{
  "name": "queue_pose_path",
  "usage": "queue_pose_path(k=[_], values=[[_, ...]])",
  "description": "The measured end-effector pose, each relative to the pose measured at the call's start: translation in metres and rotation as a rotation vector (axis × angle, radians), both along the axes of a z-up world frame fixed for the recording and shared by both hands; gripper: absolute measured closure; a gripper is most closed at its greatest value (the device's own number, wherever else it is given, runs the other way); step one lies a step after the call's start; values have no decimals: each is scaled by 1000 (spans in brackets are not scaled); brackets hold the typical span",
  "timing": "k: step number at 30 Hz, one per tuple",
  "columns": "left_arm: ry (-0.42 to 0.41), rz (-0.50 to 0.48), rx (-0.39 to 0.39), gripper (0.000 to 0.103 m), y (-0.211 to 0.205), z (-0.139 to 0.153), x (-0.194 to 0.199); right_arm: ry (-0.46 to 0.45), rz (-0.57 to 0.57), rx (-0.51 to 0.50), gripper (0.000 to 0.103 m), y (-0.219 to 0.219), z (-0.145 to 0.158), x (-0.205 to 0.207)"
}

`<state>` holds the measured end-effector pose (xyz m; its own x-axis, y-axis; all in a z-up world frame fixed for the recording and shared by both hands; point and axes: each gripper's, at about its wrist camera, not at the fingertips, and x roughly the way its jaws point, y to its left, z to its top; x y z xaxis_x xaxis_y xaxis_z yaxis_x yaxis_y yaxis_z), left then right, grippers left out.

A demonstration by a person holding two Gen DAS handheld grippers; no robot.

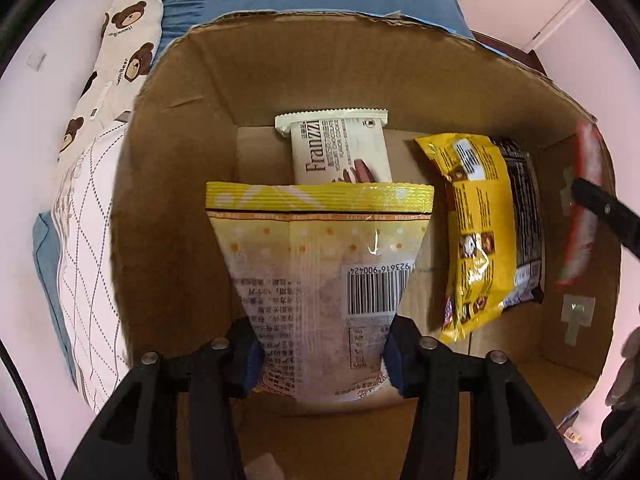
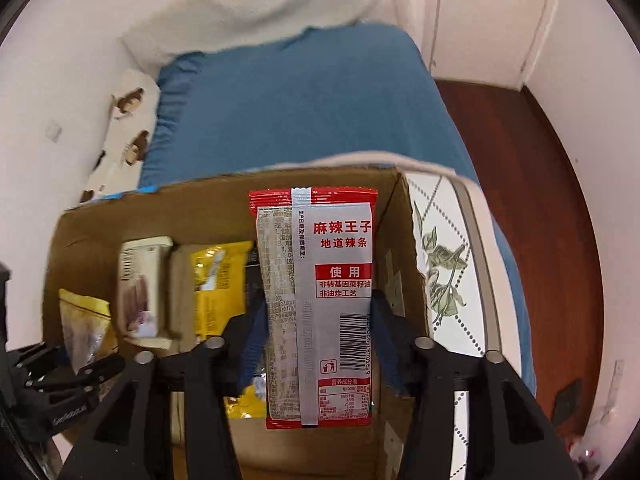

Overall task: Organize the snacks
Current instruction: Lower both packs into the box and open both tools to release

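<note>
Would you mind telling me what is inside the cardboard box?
On the cardboard box floor: a Franzzi cookie pack, a yellow packet overlapping a black one. The held pouch hides the rest.

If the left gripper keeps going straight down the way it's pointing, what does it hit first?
Probably the bare cardboard box floor. The left gripper points into the box with a pale yellow snack bag between its fingers, so the bag would touch first, just short of the Franzzi pack. Depth is unclear.
</note>
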<state>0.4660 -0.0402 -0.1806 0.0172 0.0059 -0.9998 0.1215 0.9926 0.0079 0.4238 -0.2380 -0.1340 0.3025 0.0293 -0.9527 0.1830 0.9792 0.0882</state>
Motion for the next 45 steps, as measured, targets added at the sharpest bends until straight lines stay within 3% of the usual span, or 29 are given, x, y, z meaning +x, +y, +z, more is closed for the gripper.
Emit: queue_pose_path(k=[1, 5, 7, 16, 24, 30, 36, 42, 45], values=[[-6, -8, -3, 41, -3, 3, -2, 9, 3, 0, 26, -2, -5, 1], [9, -2, -62, 24, -6, 2, 0, 11, 23, -24, 5, 5, -6, 2], [-2, -3, -61, 20, -10, 5, -3, 14, 34, -44, 5, 8, -6, 2], [-108, 7, -83, 20, -12, 30, -31, 7, 28, -42, 5, 8, 5, -27], [-203, 27, -113, 20, -8, 54, -72, -45, 52, -60, 5, 24, 24, -82], [-368, 13, -78, 20, -2, 84, -105, -94, 65, -57, 5, 38, 39, -124], [-440, -2, -103, 20, 0, 106, -142, -163, 56, -28, 5, 46, 58, -162], [-583, 7, -90, 20, 4, 128, -182, -271, 34, -58, 5, 55, 86, -201], [-605, -5, -95, 20, 4, 136, -197, -320, 28, -81, 5, 59, 100, -219]])
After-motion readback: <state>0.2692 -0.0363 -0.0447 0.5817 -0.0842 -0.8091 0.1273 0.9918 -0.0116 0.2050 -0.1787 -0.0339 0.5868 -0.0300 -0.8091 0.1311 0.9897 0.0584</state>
